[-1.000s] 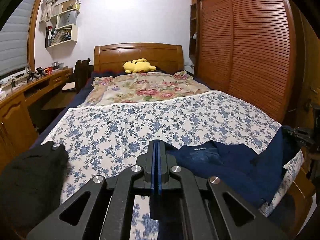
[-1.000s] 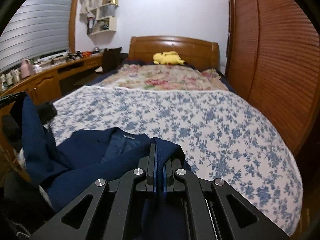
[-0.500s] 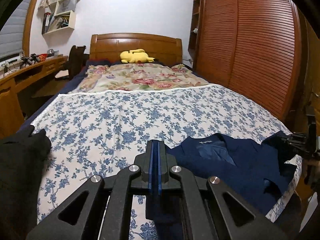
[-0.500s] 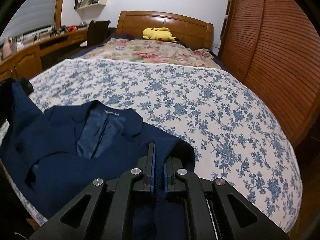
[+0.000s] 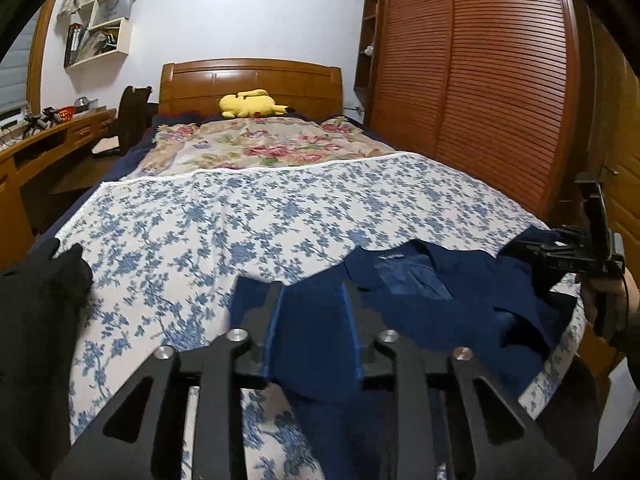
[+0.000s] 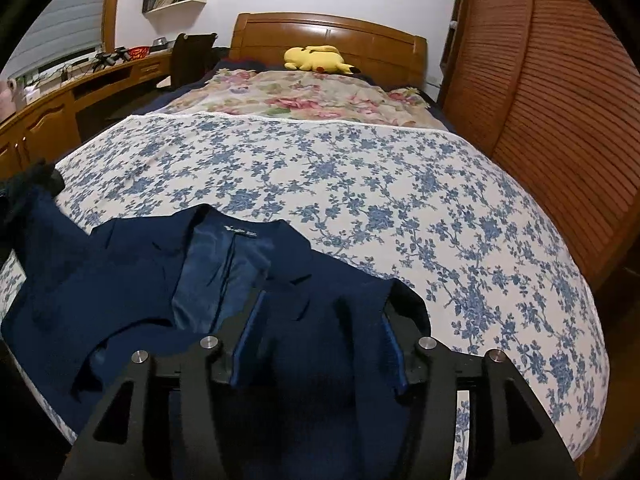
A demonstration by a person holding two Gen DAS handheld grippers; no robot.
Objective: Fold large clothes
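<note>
A navy blue jacket (image 6: 132,276) lies open on the near end of the bed, collar and label facing up, its lining showing. In the left wrist view the same jacket (image 5: 452,300) spreads to the right. My left gripper (image 5: 312,312) is opening, and a fold of navy cloth lies loose between its blue pads (image 5: 273,320). My right gripper (image 6: 320,332) is also opening, wider, with the jacket's shoulder cloth lying slack between its pads (image 6: 246,336). Neither pair of pads presses the cloth.
The bed carries a blue-flowered sheet (image 6: 360,184) with a rose-patterned cover (image 5: 260,144) and a yellow plush toy (image 5: 252,104) at the headboard. A black garment (image 5: 36,312) lies at the near left corner. Slatted wardrobe doors (image 5: 480,80) stand right, a wooden desk (image 6: 60,112) left.
Both grippers were shut on the navy jacket and have opened, letting it go. The jacket, held up before, now lies flat on the sheet. Both hands came lower over the bed.
</note>
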